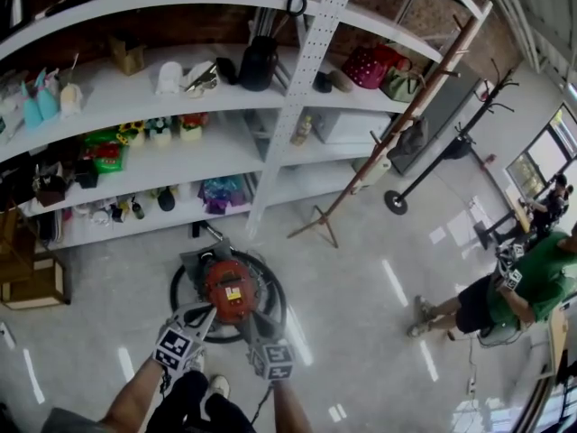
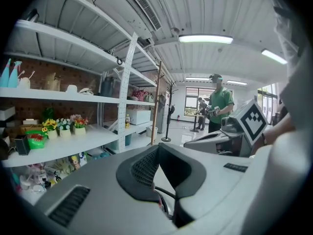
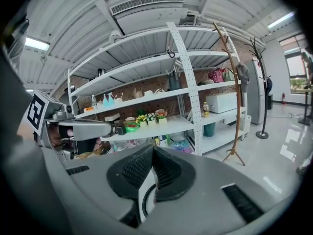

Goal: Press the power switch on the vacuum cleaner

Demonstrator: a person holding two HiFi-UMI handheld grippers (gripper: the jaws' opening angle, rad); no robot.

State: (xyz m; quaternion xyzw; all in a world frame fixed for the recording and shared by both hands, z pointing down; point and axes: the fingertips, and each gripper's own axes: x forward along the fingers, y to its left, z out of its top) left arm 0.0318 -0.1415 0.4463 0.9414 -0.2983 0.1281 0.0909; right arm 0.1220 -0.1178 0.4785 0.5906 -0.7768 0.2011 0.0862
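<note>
The vacuum cleaner (image 1: 229, 292) is a round red canister with a yellow-and-white label on top, standing on the floor inside a black hose ring (image 1: 270, 287). I cannot make out its power switch. My left gripper (image 1: 202, 317) is shut and points at the canister's near-left edge. My right gripper (image 1: 251, 328) is shut too, just short of the near-right edge. In the left gripper view the left gripper (image 2: 159, 148) has its pads together, and only a black cable (image 2: 164, 194) shows below them. The right gripper (image 3: 153, 148) hides the canister in its own view.
A white shelving unit (image 1: 297, 88) full of small items stands behind the vacuum. A wooden coat rack (image 1: 397, 124) leans at the right, with a black stand (image 1: 395, 201) beyond. A person in a green shirt (image 1: 532, 282) stands far right. A wooden crate (image 1: 32, 278) sits at the left.
</note>
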